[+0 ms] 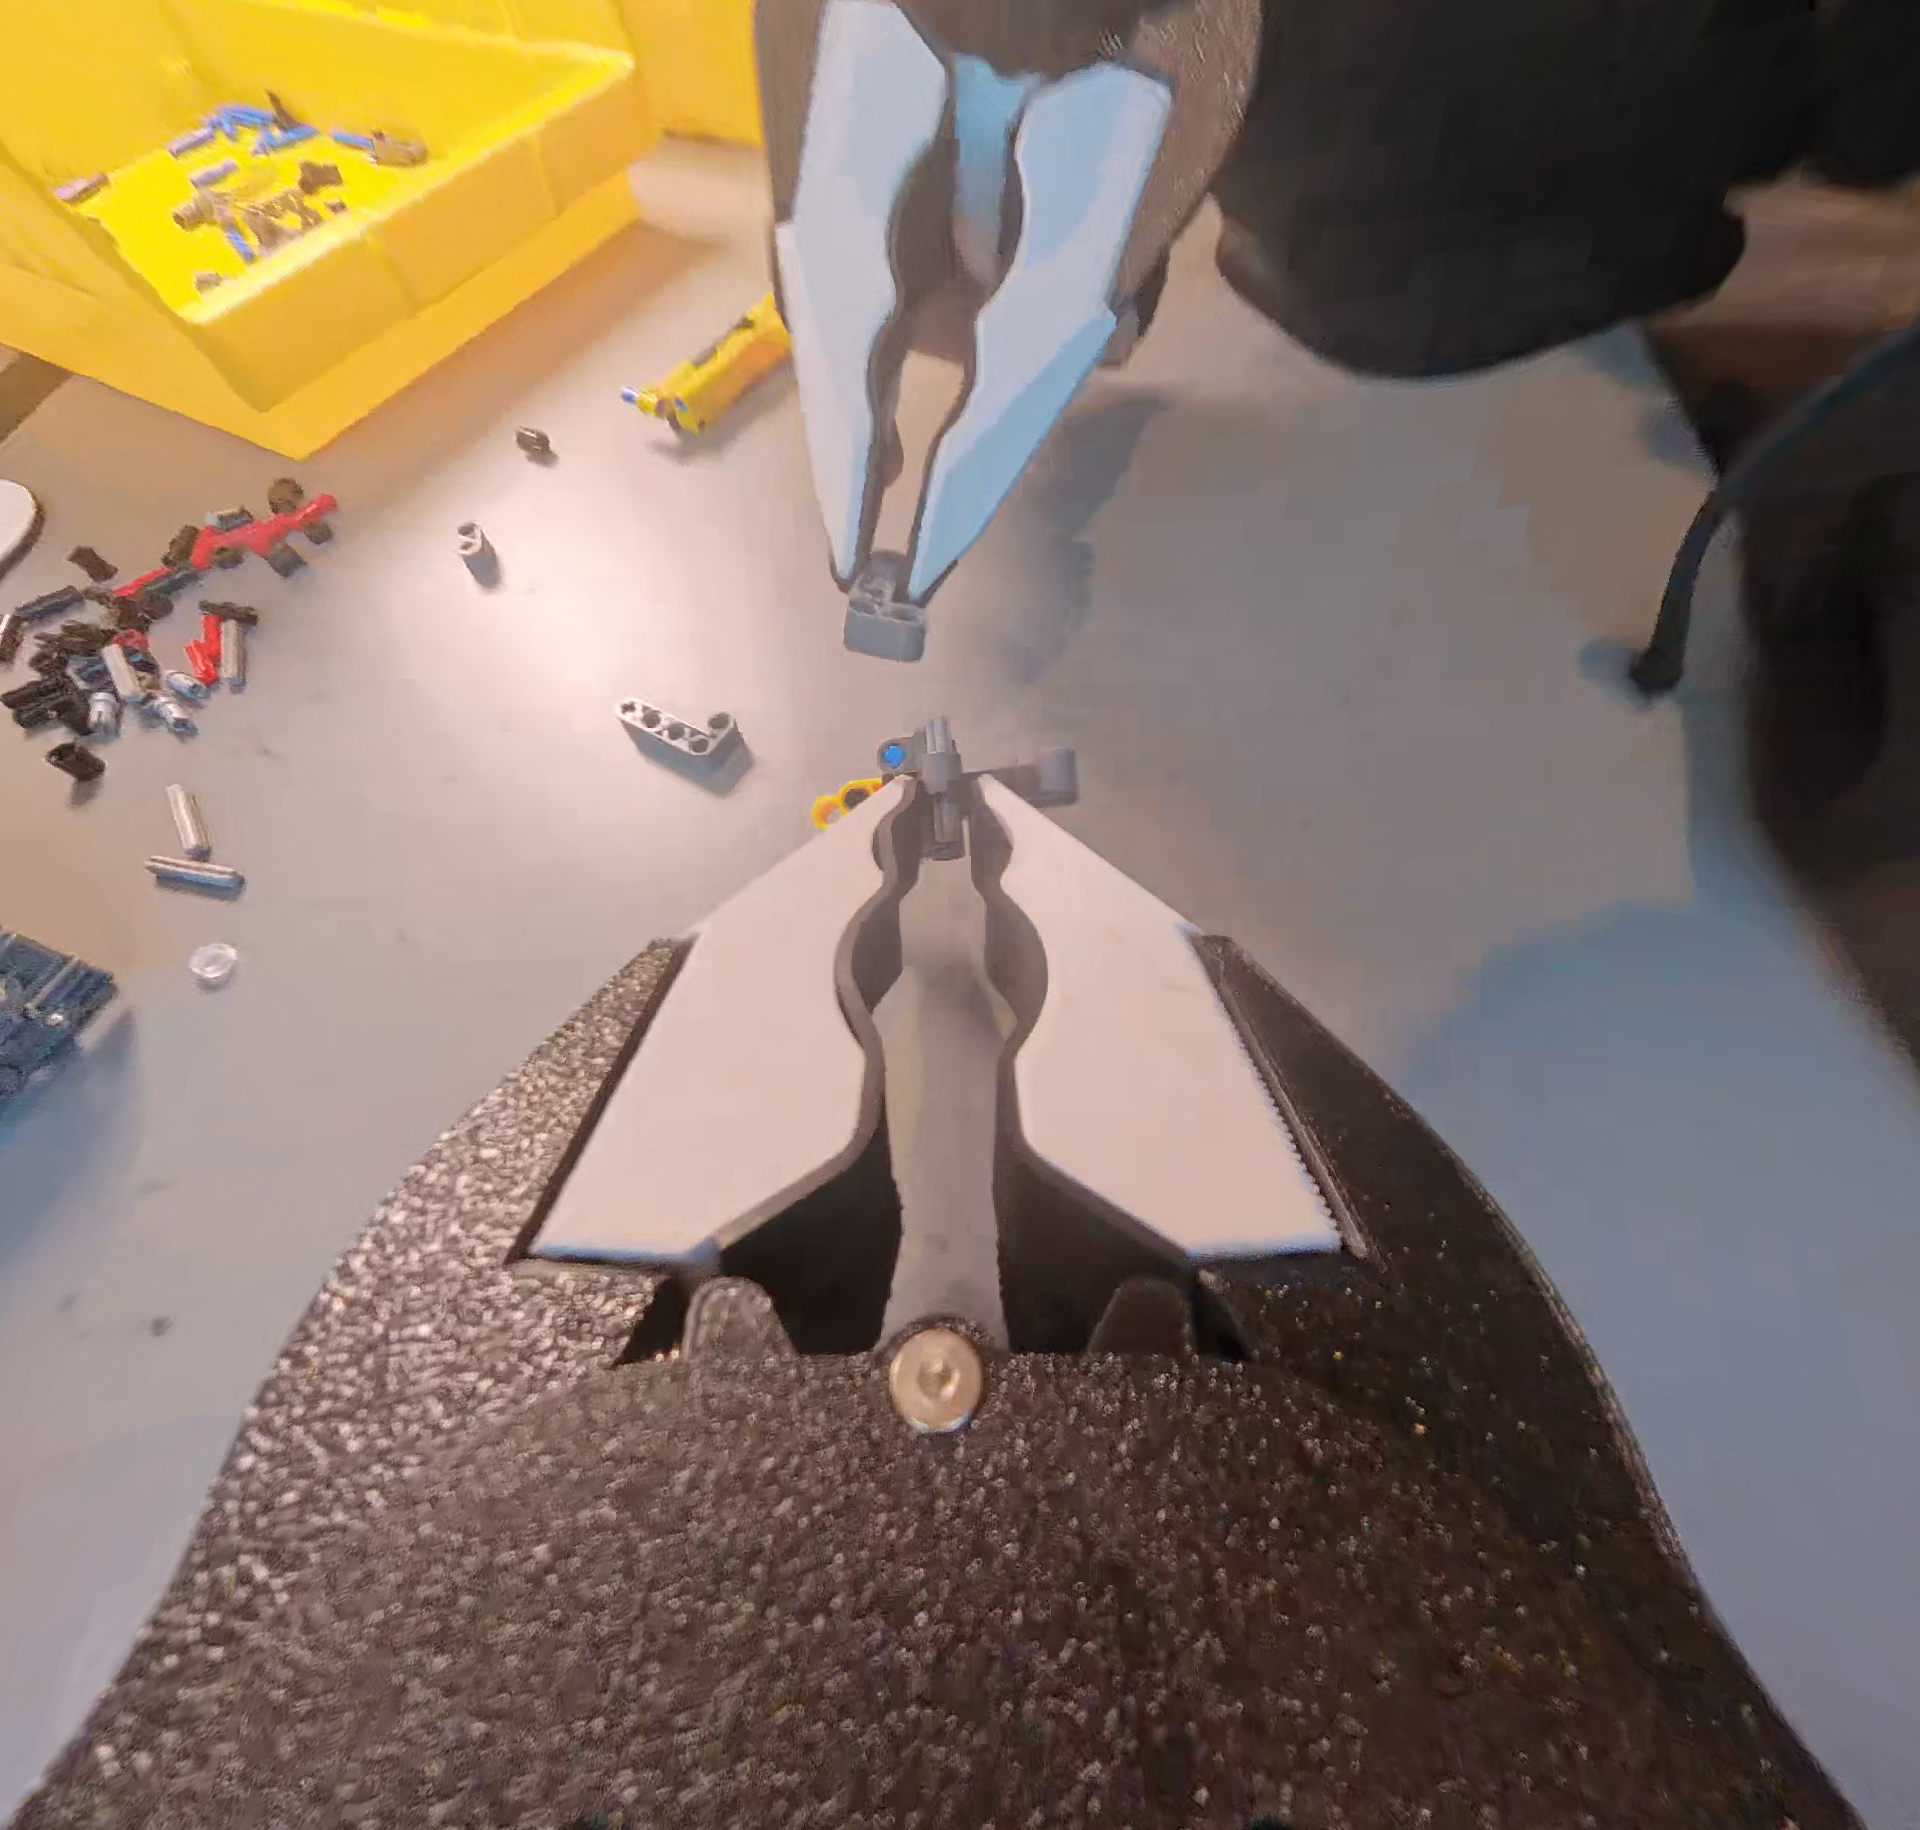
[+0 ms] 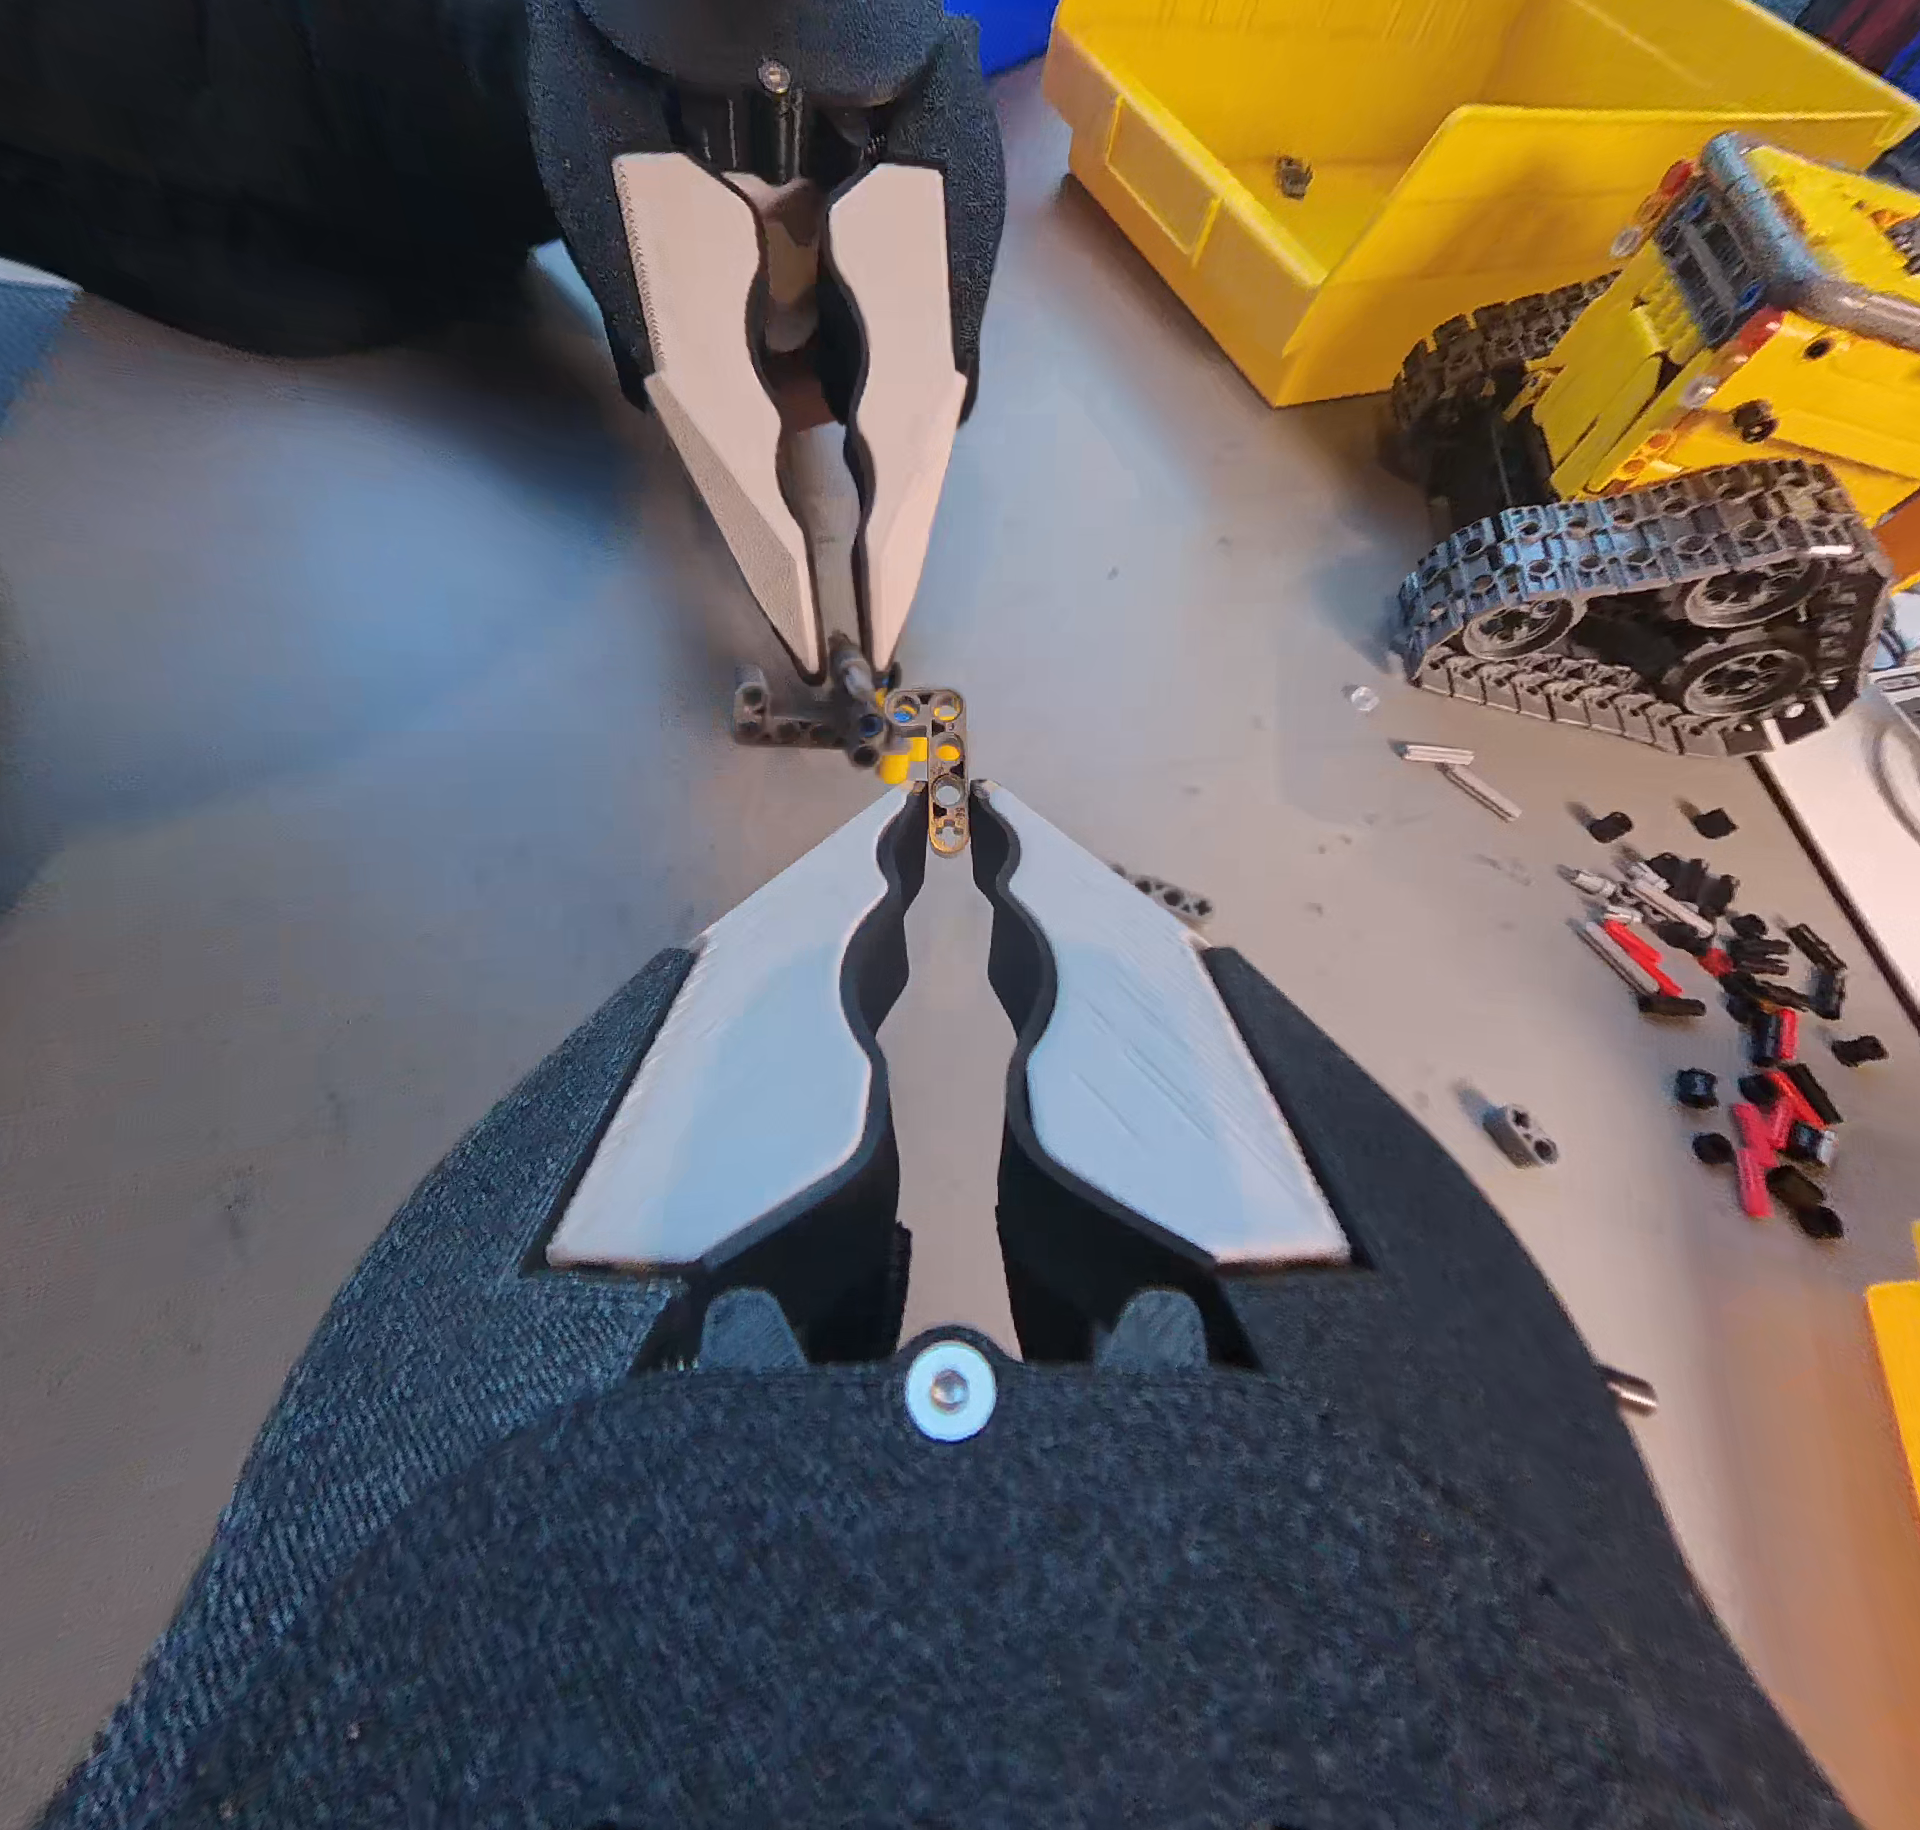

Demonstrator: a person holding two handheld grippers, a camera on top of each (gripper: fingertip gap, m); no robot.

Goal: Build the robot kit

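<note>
grippers tip to tip over mid tabletop (image 1: 1351, 845): left gripper (image 1: 940, 793) clamped on small grey pin assembly (image 1: 940, 772), right gripper (image 2: 948, 793) pinching perforated grey beam (image 2: 948, 793), long axis along its fingers, nearly touching assembly.

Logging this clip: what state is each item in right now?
Left tool: shut on small grey assembly.
Right tool: shut on grey L-beam, held off the table.
Yellow bin: open, nearly empty.
Tracked model: partly built, standing on table.
Loose parts: scattered.
</note>
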